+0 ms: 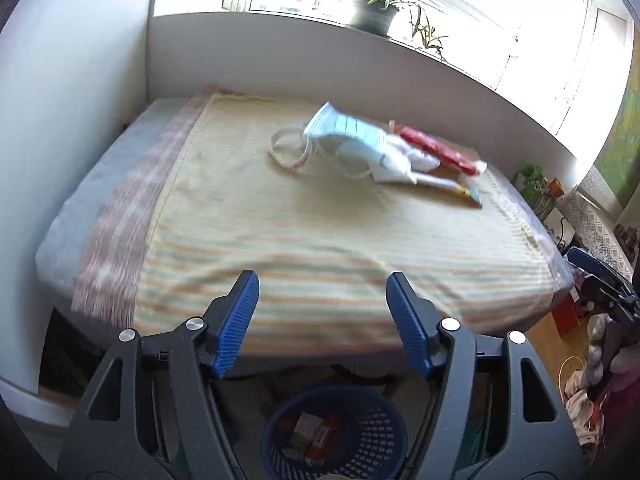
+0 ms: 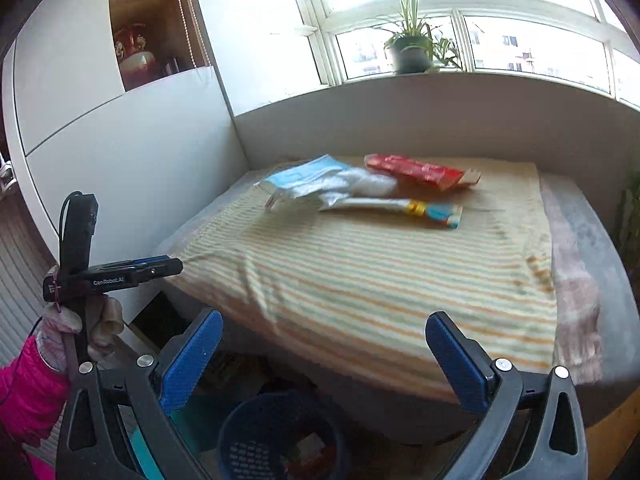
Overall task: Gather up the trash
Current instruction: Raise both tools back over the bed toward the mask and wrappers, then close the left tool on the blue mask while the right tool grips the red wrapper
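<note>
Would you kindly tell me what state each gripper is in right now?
Left gripper: open, nothing between its blue ribbed pads.
Right gripper: open wide, holding nothing.

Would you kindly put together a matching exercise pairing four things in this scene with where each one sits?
Things:
1. face mask
2. potted plant
3. blue basket
4. red wrapper

Places:
A. on the windowsill
B. on the floor below the bed's near edge
C. on the striped blanket, at the end of the trash pile nearer the white cabinet
D. on the striped blanket, on the window side of the pile

Pairs: 1-C, 2-A, 3-B, 4-D
</note>
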Demonstrator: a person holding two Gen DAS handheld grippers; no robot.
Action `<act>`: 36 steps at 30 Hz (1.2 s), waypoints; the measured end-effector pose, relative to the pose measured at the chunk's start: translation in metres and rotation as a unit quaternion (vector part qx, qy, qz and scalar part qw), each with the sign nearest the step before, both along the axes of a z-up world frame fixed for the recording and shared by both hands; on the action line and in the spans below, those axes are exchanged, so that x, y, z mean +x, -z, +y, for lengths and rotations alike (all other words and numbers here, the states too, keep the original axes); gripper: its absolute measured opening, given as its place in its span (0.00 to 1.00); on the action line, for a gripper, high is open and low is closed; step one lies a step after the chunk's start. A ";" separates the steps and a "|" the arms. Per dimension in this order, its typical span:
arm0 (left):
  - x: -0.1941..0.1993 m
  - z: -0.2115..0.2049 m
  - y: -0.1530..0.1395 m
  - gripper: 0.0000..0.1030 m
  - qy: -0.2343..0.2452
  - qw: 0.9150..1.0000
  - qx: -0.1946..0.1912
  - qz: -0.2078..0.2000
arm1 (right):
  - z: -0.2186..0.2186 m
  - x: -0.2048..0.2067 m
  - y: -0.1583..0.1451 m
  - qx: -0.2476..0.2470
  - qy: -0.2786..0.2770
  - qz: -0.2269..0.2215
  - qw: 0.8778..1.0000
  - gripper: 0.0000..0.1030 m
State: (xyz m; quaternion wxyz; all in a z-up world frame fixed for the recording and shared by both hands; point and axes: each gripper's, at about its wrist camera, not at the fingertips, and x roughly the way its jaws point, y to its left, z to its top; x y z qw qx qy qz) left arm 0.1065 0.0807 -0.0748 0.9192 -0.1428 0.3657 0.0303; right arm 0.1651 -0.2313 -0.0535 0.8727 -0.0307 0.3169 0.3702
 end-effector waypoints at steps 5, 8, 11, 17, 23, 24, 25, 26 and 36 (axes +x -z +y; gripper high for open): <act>0.034 0.009 -0.017 0.66 0.017 1.000 -0.006 -0.008 | 0.008 0.036 -0.023 -0.043 0.011 -0.045 0.998 1.00; 0.060 0.013 -0.025 0.66 0.025 1.000 -0.007 -0.006 | 0.016 0.067 -0.030 -0.069 0.015 -0.040 0.997 1.00; 0.087 0.015 -0.031 0.66 0.035 0.999 -0.002 0.000 | 0.021 0.098 -0.035 -0.087 0.019 -0.031 0.996 0.99; 0.137 0.036 -0.035 0.66 0.039 0.998 -0.037 0.019 | 0.046 0.150 -0.032 -0.157 0.004 -0.046 0.987 0.89; 0.188 0.061 -0.025 0.66 0.028 0.995 -0.086 0.048 | 0.068 0.180 -0.022 -0.203 -0.013 -0.051 0.978 0.85; 0.195 0.064 -0.022 0.66 0.026 0.994 -0.091 0.052 | 0.071 0.185 -0.020 -0.209 -0.015 -0.050 0.977 0.84; 0.202 0.066 -0.018 0.66 0.027 0.993 -0.097 0.058 | 0.074 0.188 -0.017 -0.214 -0.017 -0.049 0.975 0.82; 0.208 0.068 -0.014 0.66 0.028 0.992 -0.104 0.064 | 0.077 0.191 -0.015 -0.219 -0.018 -0.048 0.974 0.81; 0.245 0.071 0.018 0.66 0.036 0.984 -0.150 0.094 | 0.101 0.214 0.011 -0.283 -0.025 -0.070 0.956 0.79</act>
